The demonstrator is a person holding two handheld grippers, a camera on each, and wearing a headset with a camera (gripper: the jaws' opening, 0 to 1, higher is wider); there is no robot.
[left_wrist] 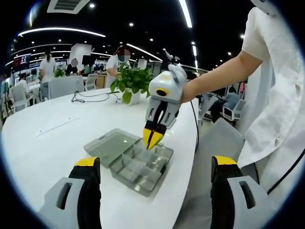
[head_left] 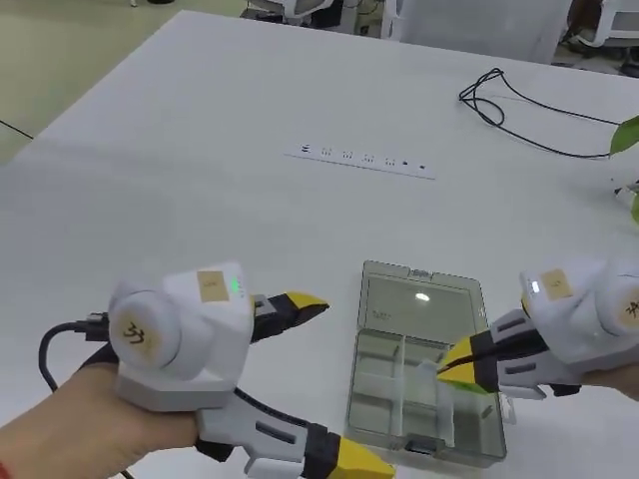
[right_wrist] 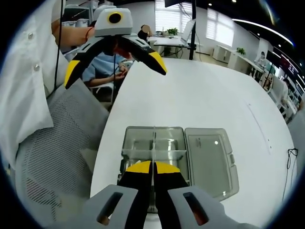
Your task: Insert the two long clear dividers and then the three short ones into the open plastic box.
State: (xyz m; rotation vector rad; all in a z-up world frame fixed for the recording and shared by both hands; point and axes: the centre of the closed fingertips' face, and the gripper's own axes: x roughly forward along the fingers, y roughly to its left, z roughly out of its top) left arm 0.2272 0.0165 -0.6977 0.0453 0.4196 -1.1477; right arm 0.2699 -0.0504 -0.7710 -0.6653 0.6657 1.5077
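Observation:
The open clear plastic box point(head_left: 355, 397) lies near the table's front edge, lid point(head_left: 419, 299) folded flat behind the tray. Clear dividers point(head_left: 402, 371) stand inside the tray. My right gripper point(head_left: 449, 365) hovers over the tray's right part, shut on a thin clear divider point(right_wrist: 153, 143) held edge-on above the tray point(right_wrist: 127, 143). The left gripper view shows that right gripper point(left_wrist: 152, 142) pointing down just above the box point(left_wrist: 116, 143). My left gripper point(head_left: 344, 384) is left of the box, jaws wide open and holding nothing. It appears as the left gripper point(right_wrist: 116, 67) beyond the box.
A white power strip point(head_left: 364, 160) lies flat mid-table, a black cable point(head_left: 519, 115) loops at the far right, and a potted plant point(left_wrist: 131, 83) stands beyond it. A mesh chair point(right_wrist: 62, 143) and the person's white sleeve point(right_wrist: 24, 86) are beside the table edge.

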